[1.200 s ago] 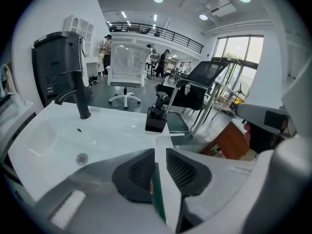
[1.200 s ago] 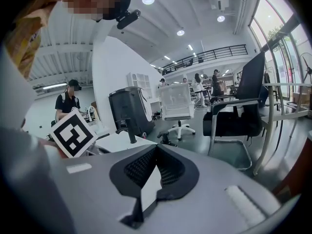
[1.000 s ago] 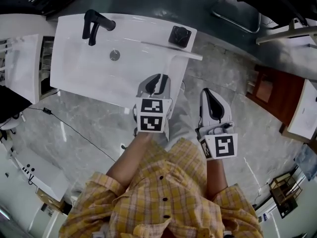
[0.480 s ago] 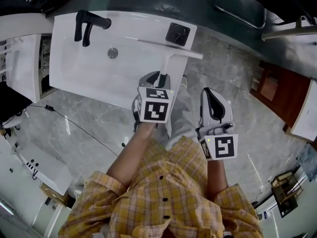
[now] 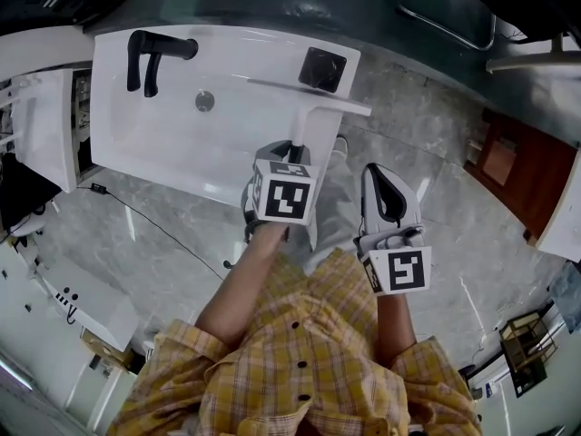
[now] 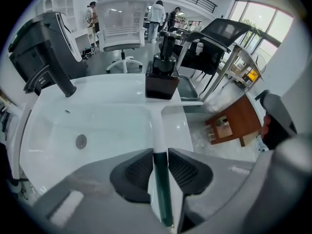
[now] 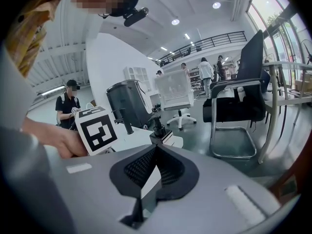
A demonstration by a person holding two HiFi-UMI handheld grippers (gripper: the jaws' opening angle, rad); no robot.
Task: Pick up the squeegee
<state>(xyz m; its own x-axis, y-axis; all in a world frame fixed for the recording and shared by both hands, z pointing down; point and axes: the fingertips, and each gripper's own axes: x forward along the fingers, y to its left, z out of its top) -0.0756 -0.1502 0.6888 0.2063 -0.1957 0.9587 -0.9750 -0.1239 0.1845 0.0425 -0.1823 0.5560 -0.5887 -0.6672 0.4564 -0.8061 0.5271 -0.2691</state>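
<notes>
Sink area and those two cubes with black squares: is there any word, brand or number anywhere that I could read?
None: no readable word, brand or number shows in any view.
The left hand-held gripper and right hand-held gripper carry only black-and-white square patterns, not letters.
The sink, squeegee and black pump bottle show no print.
</notes>
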